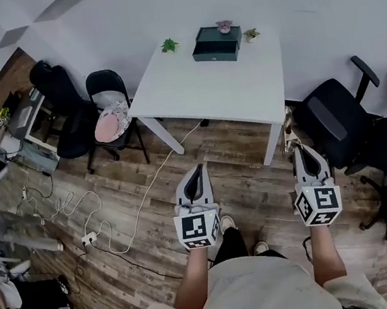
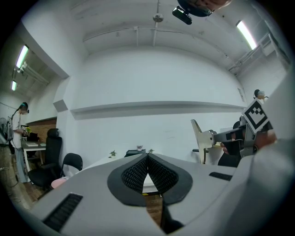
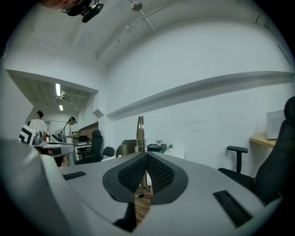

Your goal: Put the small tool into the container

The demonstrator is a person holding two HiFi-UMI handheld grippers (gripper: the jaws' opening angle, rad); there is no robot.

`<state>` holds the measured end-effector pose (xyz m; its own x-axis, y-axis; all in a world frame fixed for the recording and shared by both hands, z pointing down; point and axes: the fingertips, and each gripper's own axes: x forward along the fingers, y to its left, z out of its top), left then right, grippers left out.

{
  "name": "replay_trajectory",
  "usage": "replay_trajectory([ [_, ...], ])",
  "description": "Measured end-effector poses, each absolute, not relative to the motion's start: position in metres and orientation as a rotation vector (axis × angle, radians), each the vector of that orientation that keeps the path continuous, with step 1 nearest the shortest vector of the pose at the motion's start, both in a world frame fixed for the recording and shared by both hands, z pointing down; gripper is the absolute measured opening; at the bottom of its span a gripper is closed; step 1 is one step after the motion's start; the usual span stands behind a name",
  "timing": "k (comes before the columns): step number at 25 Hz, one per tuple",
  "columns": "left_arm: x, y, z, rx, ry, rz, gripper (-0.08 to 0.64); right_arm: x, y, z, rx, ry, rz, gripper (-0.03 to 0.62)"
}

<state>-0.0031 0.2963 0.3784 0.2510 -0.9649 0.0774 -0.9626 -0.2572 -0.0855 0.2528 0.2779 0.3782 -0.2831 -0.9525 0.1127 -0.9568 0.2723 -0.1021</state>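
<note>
Pinching the small tool [image 3: 140, 133] low on its thin, likely stiff, slippery metal blade, the right hand-held gripper [image 1: 303, 150] is showing lower right; the left hand-held gripper [image 1: 196, 171] is resting closed, empty; the container [image 1: 217, 43] is sitting upper centre.

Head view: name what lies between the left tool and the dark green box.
In the head view, wood floor, crossed by a white cable, then bare white tabletop separate the left tool from the box.

all views seemingly share distant table [image 1: 205, 88]

White table [image 1: 199, 92] w/ container [image 1: 217, 45], plants [image 1: 169, 45]
</note>
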Motion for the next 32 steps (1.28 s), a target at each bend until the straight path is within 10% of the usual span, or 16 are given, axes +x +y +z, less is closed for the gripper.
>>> replay_trajectory([
  [32, -0.14, 0.128, 0.41, -2.622, 1.84, -0.13, 0.006, 0.106, 0.12, 0.38, 1.87, -2.336, 0.179, 0.018],
])
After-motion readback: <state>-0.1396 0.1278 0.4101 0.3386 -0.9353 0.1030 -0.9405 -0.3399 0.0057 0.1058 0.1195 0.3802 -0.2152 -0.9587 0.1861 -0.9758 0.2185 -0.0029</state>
